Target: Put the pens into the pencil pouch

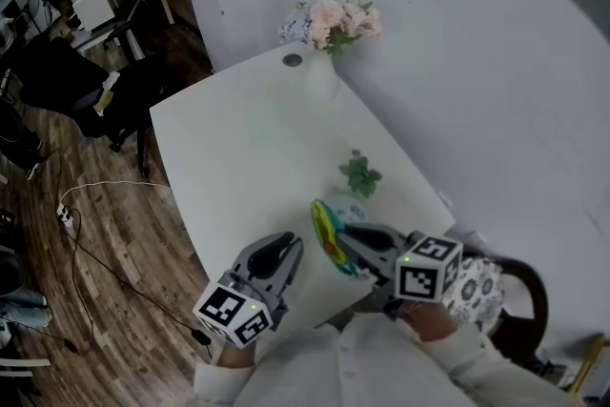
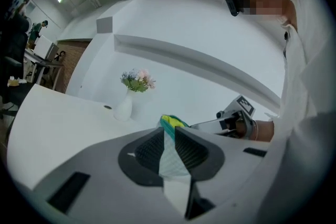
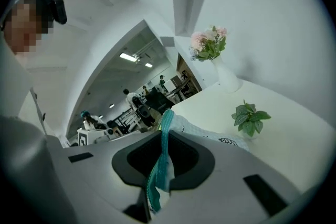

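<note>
Pouch-opening step | teal-edged white patterned fabric pencil pouch up off white table, above its near edge | left gripper pinched narrow on one lip, right gripper on teal zipper lip | pens not in view | best done: lips drawn apart evenly, mouth upward, no twist.

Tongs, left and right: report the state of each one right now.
Left tongs: shut on the pencil pouch.
Right tongs: shut on the same pencil pouch, at its teal edge.
</note>
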